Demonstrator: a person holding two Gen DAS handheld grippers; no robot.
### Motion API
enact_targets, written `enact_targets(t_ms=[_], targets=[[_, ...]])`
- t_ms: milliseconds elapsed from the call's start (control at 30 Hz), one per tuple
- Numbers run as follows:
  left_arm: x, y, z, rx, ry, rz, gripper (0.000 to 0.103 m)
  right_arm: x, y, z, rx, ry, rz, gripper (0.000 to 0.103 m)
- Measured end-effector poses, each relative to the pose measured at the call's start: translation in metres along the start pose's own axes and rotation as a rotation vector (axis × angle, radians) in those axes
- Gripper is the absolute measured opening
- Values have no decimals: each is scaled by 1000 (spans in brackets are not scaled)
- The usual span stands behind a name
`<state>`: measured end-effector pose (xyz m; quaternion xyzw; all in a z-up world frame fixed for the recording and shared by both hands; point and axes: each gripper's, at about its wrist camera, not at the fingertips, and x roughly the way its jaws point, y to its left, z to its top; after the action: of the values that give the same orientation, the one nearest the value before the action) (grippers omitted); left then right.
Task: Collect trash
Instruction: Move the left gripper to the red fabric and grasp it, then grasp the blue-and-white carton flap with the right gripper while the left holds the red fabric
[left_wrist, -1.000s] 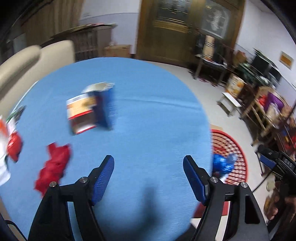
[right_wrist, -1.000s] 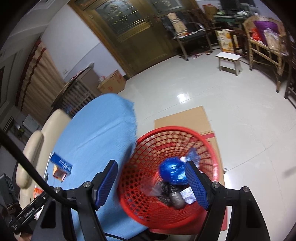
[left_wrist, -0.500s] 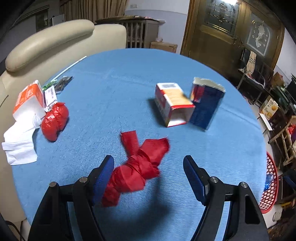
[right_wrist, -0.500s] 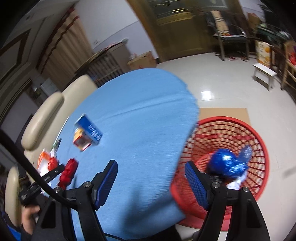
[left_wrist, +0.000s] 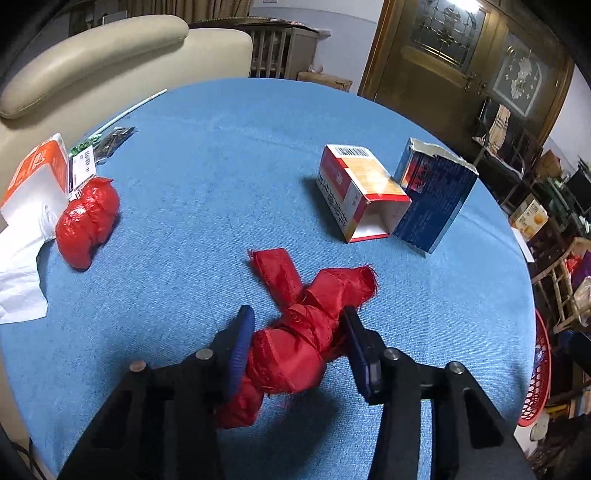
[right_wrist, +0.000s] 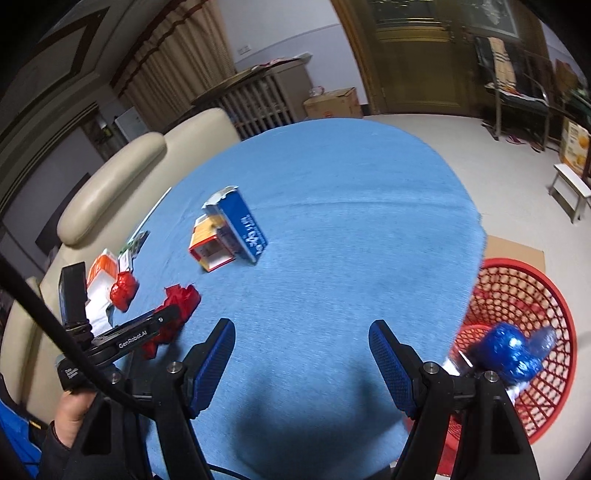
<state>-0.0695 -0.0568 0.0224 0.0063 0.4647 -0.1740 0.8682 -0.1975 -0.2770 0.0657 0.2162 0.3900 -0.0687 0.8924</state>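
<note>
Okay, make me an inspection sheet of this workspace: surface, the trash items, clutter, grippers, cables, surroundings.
Surface: round table with blue cloth.
Job's things: red cloth bundle between the left gripper's pads; red plastic wad; open orange-and-white box touching the blue carton; red mesh basket on the floor beside the table, holding a blue foil wad.
Clutter: white tissue and orange pack, labels, at the table's edge.
Grippers: left gripper has just been closing, pads pressing the bundle; right gripper open, empty.
Cables: black cable by the left gripper.
Surroundings: cream sofa, wooden doors, cardboard sheet under the basket.
</note>
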Motion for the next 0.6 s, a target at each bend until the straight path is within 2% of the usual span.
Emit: enact_targets(t_ms=[167, 433, 600], targets=[[-11, 9, -6, -31, -11, 6, 47, 18, 19, 11, -55, 13, 12, 79], [-22, 21, -14, -70, -28, 25, 47, 66, 67, 57, -137, -2, 52, 79], [-24, 20, -18, -69, -23, 34, 47, 104, 95, 79, -129, -21, 22, 79]])
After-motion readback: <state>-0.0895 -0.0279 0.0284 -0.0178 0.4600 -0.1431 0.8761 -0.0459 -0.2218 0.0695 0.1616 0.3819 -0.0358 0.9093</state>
